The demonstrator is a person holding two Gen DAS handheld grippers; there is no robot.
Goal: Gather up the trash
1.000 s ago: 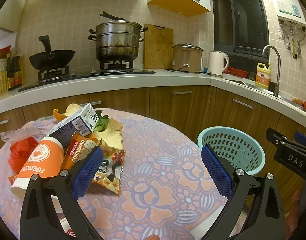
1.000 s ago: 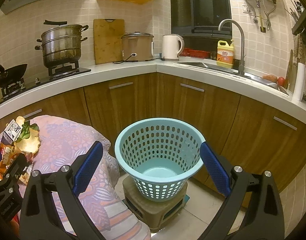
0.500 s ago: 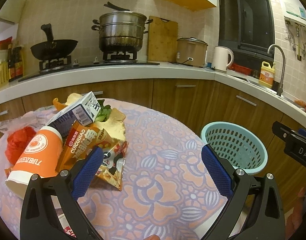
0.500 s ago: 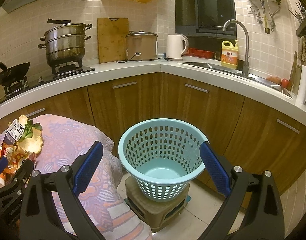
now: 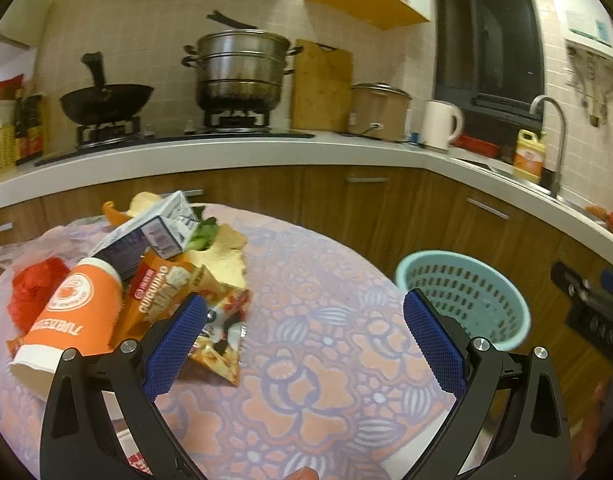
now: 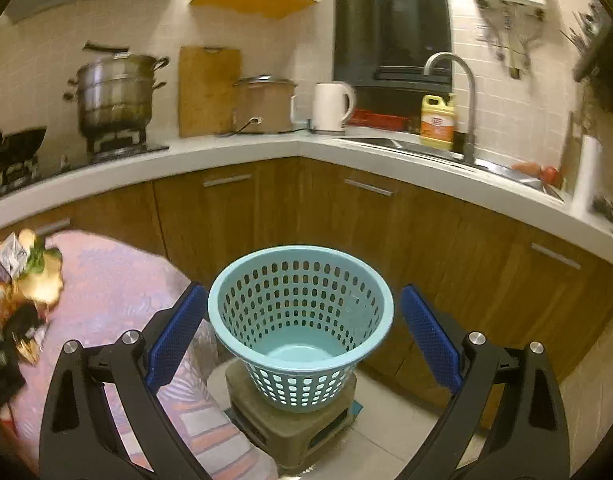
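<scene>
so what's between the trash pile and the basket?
Only bare floral tablecloth, then the table edge. Left wrist view shows it best: trash pile at left, basket beyond the edge at right.

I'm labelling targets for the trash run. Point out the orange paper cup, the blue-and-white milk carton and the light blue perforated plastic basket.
orange paper cup (image 5: 76, 312): left wrist view, on its printed side wall.
blue-and-white milk carton (image 5: 146, 236): left wrist view, on its upper face.
light blue perforated plastic basket (image 6: 302, 376): right wrist view, on its front outer wall.
</scene>
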